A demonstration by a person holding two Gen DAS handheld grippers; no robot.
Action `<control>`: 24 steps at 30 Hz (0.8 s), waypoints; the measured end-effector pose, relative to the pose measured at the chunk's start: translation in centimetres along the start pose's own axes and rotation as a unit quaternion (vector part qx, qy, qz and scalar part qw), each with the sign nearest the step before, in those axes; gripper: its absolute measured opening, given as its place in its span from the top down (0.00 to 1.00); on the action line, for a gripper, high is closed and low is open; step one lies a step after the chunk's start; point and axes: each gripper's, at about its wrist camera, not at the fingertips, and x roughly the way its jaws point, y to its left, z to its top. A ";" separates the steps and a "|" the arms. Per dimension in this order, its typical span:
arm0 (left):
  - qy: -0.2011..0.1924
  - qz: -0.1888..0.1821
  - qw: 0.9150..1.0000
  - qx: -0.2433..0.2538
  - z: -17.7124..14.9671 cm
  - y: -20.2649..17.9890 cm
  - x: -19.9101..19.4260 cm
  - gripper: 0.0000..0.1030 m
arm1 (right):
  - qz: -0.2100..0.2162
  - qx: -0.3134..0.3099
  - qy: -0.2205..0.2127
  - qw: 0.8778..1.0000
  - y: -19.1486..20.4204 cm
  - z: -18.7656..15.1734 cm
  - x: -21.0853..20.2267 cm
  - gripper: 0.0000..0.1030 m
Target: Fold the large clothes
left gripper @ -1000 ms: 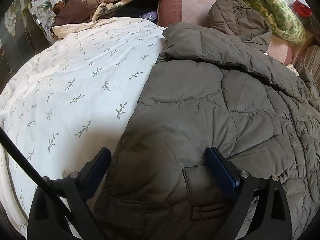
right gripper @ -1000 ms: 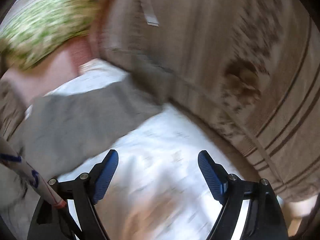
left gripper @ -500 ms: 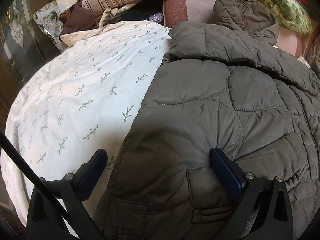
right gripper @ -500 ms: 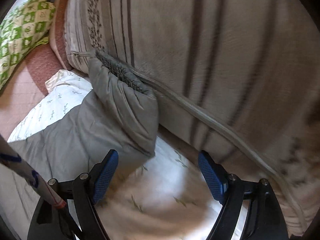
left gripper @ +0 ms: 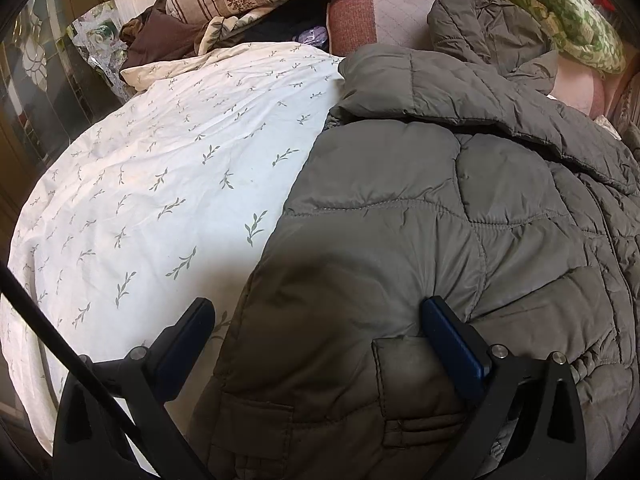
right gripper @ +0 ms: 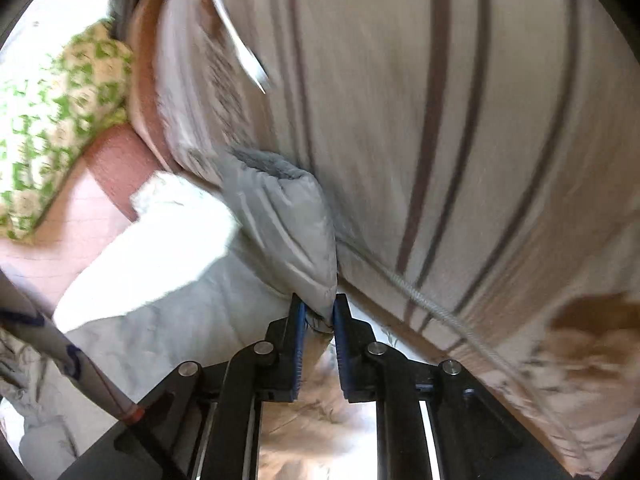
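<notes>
While the right claw (right gripper: 319,312) has just snapped its blue pads together on a puffy fold of the grey-green quilted padded jacket (right gripper: 280,216), the pinched cuff-like end bulges up right ahead of the tips. Just beyond and to the right of that claw rises a big beige cushion with brown stripes (right gripper: 440,120); off to its left sit a green-and-white patterned blanket (right gripper: 52,120) and a pink quilted cover (right gripper: 60,240), all a bit blurred.

Over on the other side, the left claw (left gripper: 316,320) stands spread wide, gripping nothing: its right finger presses down into the jacket (left gripper: 400,220) near a pocket flap, its left finger hangs over the white bed sheet with green sprigs (left gripper: 160,180). The jacket lies spread on the bed ahead and right of this claw, collar at the far end.
</notes>
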 end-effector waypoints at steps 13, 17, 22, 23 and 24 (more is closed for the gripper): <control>0.006 -0.044 0.998 -0.032 -0.1 1.2 0.2 0.00 | 0.167 -0.195 -0.086 0.963 18.0 -4.6 -20.9 0.90; 0.002 -0.048 0.998 -0.035 -0.2 1.3 0.1 0.00 | 0.235 -0.266 -0.057 0.933 24.6 -10.3 -24.0 0.90; -0.006 -0.050 0.998 -0.039 -0.3 1.5 -0.2 0.00 | 0.303 -0.333 0.005 0.893 32.5 -19.2 -24.1 0.90; -0.009 -0.050 0.998 -0.039 -0.4 1.5 -0.3 0.00 | 0.308 -0.341 0.015 0.888 33.5 -20.8 -23.7 0.90; -0.011 -0.050 0.998 -0.040 -0.4 1.5 -0.4 0.00 | 0.315 -0.349 0.032 0.882 35.0 -22.8 -22.9 0.90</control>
